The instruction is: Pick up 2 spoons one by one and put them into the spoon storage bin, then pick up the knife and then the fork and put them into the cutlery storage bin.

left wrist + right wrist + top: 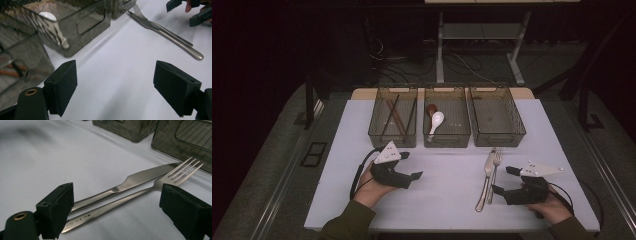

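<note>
On the white tabletop (447, 175) a stainless-steel table knife (485, 180) and a stainless-steel fork (495, 172) lay side by side, touching along their handles, with blade tip and tines pointing toward the row of bins. The right gripper (504, 180) sat just beside them with its jaws spread wide and nothing between the pads; in the right gripper view the fork (125, 206) and knife (120, 188) ran across the gap ahead of the jaws, handle ends nearest the left jaw, and neither pad pressed on them. The left gripper (412, 165) hovered over bare table, well apart from the cutlery, released and holding nothing (its jaws framed only white surface in the left gripper view). At the far edge stood three smoked translucent plastic bins: the left bin (374, 131) held brown wooden chopsticks (394, 117), the middle bin (464, 136) held a white ceramic soup spoon (435, 122) beside a dark reddish-brown spoon (431, 108), and the right bin (518, 131) stood next to them.
</note>
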Tool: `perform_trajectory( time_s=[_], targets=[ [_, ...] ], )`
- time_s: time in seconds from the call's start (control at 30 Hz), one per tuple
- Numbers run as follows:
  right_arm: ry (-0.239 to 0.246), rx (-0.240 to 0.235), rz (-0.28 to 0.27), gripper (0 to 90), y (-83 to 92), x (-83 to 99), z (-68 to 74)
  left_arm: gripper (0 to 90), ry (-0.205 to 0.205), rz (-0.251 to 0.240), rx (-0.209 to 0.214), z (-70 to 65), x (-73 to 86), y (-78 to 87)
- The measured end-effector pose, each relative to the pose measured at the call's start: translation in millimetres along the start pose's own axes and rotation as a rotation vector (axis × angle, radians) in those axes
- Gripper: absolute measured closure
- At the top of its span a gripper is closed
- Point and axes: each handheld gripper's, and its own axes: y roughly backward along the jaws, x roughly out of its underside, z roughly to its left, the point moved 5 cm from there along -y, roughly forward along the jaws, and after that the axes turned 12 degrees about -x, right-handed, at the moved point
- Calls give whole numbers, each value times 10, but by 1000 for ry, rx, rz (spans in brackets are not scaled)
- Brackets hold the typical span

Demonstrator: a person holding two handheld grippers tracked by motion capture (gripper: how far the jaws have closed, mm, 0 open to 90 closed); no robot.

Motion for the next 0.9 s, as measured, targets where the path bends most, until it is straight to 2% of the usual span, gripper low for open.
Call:
perform_trajectory(
  time_s=[0.13, 0.37, 0.57, 0.73, 0.9],
  targets=[
    [4, 0, 3, 125, -3, 0, 7, 176, -5, 10, 6, 0, 114, 82],
    [-3, -8, 2, 125, -5, -4, 15, 144, 34, 24, 15, 13, 302, 175],
    [-1, -14, 9, 125, -11, 2, 24, 125, 33, 31, -3, 19, 350, 183],
    [-3, -21, 13, 125, -7, 3, 30, 40, 47, 45, -12, 17, 364, 159],
    [-9, -27, 56, 124, 11, -21, 25, 24, 65, 41, -10, 27, 360, 161]
  ],
)
